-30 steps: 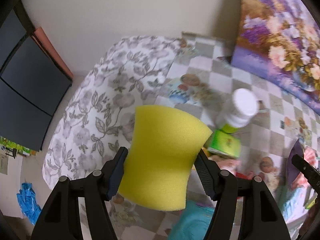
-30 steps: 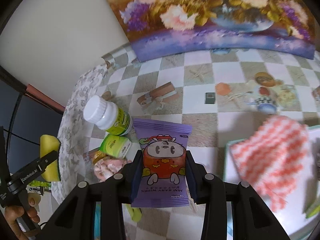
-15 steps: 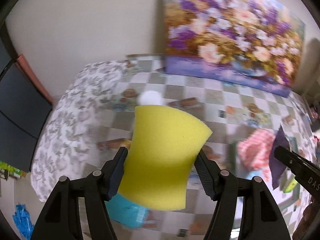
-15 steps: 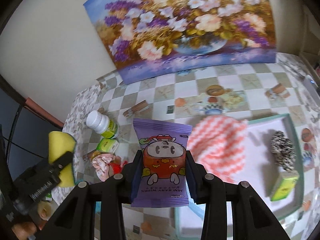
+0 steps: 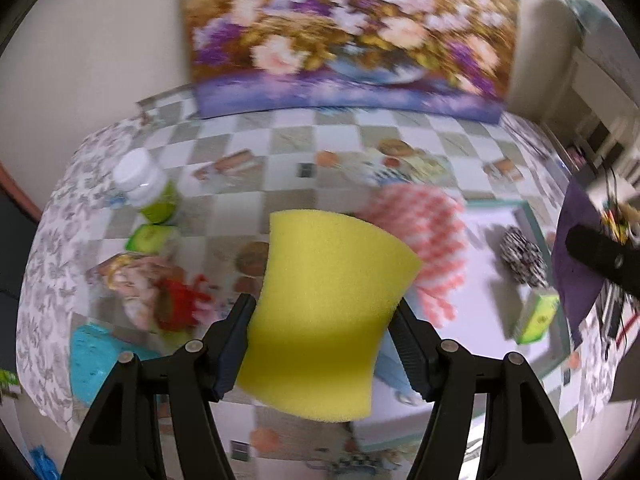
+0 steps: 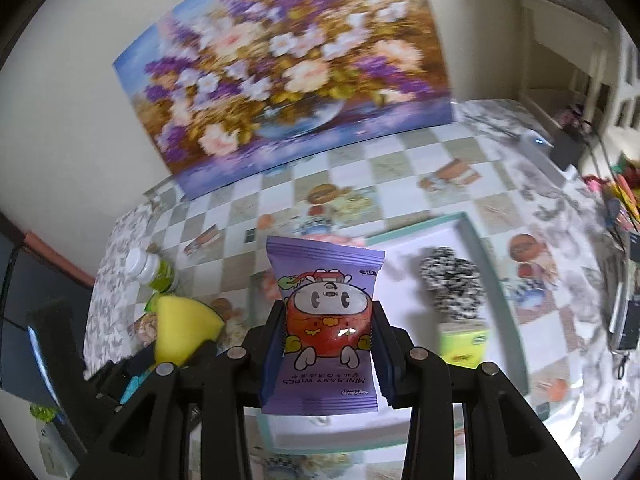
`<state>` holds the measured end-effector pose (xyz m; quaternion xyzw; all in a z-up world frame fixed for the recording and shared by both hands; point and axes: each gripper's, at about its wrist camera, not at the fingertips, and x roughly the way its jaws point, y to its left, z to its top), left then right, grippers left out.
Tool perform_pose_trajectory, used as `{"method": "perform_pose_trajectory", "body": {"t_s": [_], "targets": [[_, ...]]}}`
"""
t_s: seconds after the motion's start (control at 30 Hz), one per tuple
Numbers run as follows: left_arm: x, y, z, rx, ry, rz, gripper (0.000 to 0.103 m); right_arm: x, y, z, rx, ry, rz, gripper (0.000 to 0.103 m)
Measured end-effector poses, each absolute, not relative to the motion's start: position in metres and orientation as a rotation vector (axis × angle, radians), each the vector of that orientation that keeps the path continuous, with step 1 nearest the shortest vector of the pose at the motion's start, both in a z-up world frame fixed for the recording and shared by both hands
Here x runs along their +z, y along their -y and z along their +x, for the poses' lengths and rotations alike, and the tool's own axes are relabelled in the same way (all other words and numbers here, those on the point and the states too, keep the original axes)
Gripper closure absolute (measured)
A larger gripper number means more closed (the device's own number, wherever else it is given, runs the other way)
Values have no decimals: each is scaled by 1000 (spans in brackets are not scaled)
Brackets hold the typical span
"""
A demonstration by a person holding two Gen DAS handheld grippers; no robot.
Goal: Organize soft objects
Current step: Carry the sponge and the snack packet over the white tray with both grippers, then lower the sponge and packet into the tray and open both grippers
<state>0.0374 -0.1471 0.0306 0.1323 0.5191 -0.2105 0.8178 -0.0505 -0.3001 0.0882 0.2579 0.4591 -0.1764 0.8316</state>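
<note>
Both my grippers have swung toward the tray [image 6: 476, 248]; right jaws clamp the wipes pack [image 6: 326, 330] nearer it, left clamp the sponge [image 5: 326, 318].

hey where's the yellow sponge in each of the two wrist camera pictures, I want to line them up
Left wrist view: the yellow sponge fills the lower centre, pinched between the left gripper fingers.
Right wrist view: the same sponge sits at lower left, held in the left gripper's black frame.
Shared landmark: the flower painting leaning against the wall at the table's far edge.
</note>
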Motion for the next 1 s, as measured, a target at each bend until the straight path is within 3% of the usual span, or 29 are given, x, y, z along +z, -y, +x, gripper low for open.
{"method": "perform_pose_trajectory", "body": {"t_s": [0.37,0.7,1.0], "targets": [[18,201,2,-571,-1145,330,34,88,376,-112,-577,-929,617,61],[-13,227,-15,-601,-1205,397,34,15,411,-112,-668,-1146,667,61],[-31,233,-18,-594,-1237,434,34,-15,401,-98,-628,-1241,624,61]]}}
